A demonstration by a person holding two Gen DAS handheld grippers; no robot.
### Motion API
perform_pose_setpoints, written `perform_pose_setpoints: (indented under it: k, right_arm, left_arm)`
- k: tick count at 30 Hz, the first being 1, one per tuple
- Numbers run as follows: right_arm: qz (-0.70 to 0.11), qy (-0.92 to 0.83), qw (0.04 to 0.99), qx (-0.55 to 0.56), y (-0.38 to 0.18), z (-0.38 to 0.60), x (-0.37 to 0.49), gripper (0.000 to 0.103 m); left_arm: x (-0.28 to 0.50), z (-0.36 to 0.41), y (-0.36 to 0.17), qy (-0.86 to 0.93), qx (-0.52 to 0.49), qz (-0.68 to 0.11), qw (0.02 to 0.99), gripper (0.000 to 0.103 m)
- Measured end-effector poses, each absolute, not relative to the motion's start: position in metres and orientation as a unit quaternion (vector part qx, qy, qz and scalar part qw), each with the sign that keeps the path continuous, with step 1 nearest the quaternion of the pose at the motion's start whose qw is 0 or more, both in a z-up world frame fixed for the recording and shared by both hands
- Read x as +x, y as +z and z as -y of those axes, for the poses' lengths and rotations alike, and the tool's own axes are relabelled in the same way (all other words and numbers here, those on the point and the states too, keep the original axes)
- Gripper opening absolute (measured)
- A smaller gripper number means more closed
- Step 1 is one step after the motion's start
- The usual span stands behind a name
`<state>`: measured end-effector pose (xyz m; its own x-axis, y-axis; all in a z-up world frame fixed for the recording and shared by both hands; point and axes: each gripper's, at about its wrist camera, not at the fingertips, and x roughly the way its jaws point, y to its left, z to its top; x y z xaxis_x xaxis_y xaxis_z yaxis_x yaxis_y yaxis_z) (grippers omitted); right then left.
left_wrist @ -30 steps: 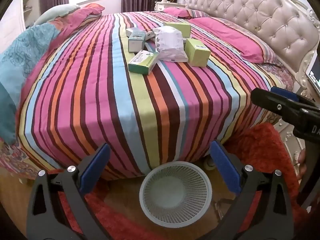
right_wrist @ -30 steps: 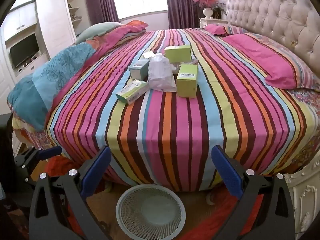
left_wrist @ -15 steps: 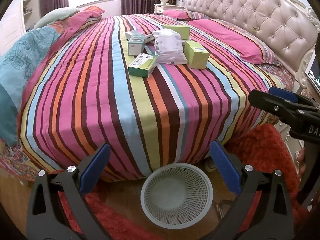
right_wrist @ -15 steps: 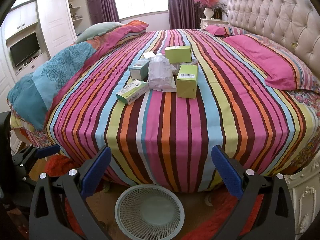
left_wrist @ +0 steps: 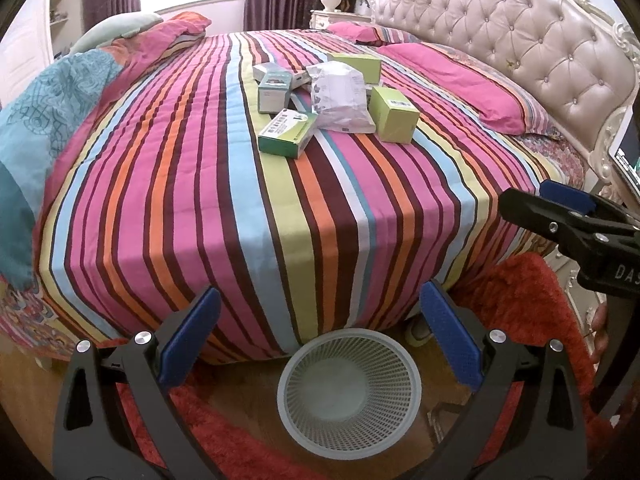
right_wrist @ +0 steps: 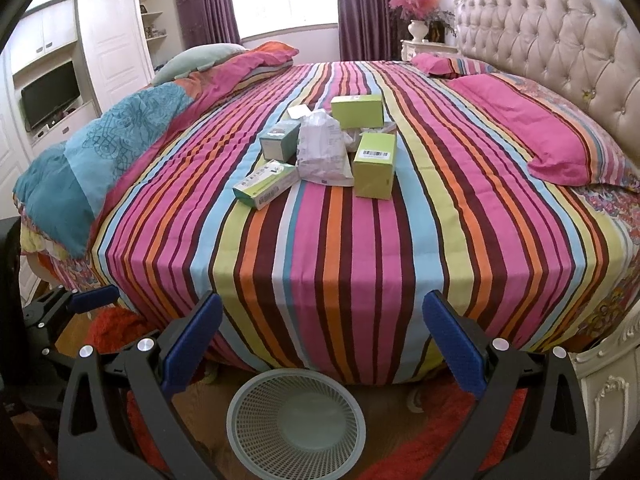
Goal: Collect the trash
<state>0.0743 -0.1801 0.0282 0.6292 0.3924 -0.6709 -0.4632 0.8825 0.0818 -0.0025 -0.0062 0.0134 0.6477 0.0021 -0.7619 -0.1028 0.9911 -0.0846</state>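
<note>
A heap of trash lies mid-bed on the striped cover: a white crumpled bag [left_wrist: 340,98] [right_wrist: 322,150], lime-green boxes [left_wrist: 394,114] [right_wrist: 374,164], a green-and-white flat carton [left_wrist: 286,134] [right_wrist: 266,184] and teal boxes [left_wrist: 274,92] [right_wrist: 280,140]. A white mesh basket [left_wrist: 349,384] [right_wrist: 296,420] stands empty on the floor at the bed's foot. My left gripper [left_wrist: 320,336] hangs open above the basket, far short of the heap. My right gripper [right_wrist: 322,340] is open too, with nothing between its fingers; it also shows at the right edge of the left wrist view [left_wrist: 568,216].
A tufted headboard [right_wrist: 560,40] runs along the right. Pink pillows [right_wrist: 540,128] lie beside it, a teal and pink duvet [right_wrist: 100,148] is bunched on the left. A red rug [left_wrist: 520,300] covers the floor around the basket. White cupboards and a TV [right_wrist: 50,96] stand far left.
Both grippers have crept forward and slightly up toward the bed, so the heap sits a little lower in the views. Both stay open and empty.
</note>
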Motion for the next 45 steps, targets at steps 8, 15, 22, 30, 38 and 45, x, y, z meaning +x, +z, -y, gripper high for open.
perform_pose_setpoints:
  k: [8,15,22,30,38,45]
  right_arm:
    - [-0.361,0.231,0.902,-0.05,0.0288,0.18,0.0742,0.096]
    - [-0.363,0.228,0.902,-0.051,0.0269,0.1808,0.0755,0.096]
    - [-0.364,0.226,0.902,-0.05,0.0255,0.1826,0.0763,0.096]
    - [-0.365,0.226,0.902,-0.05,0.0252,0.1833,0.0767,0.096]
    - [-0.36,0.229,0.903,-0.05,0.0266,0.1843,0.0754,0.096]
    - [-0.37,0.235,0.897,-0.047,0.0236,0.1833,0.0778,0.096]
  left_arm:
    - [-0.0026,0.0076,0.0155,0.027,-0.052,-0.417,0.907,0.097]
    - [-0.0027,0.0051,0.0137,0.028,-0.057,-0.419,0.906,0.097]
    - [-0.0023,0.0042,0.0123,0.029,-0.057,-0.42,0.905,0.097]
    - [-0.0022,0.0045,0.0116,0.028,-0.058,-0.42,0.905,0.097]
    - [-0.0022,0.0049,0.0092,0.029,-0.057,-0.421,0.905,0.097]
    - [-0.0035,0.0048,0.0056,0.028,-0.058,-0.422,0.904,0.097]
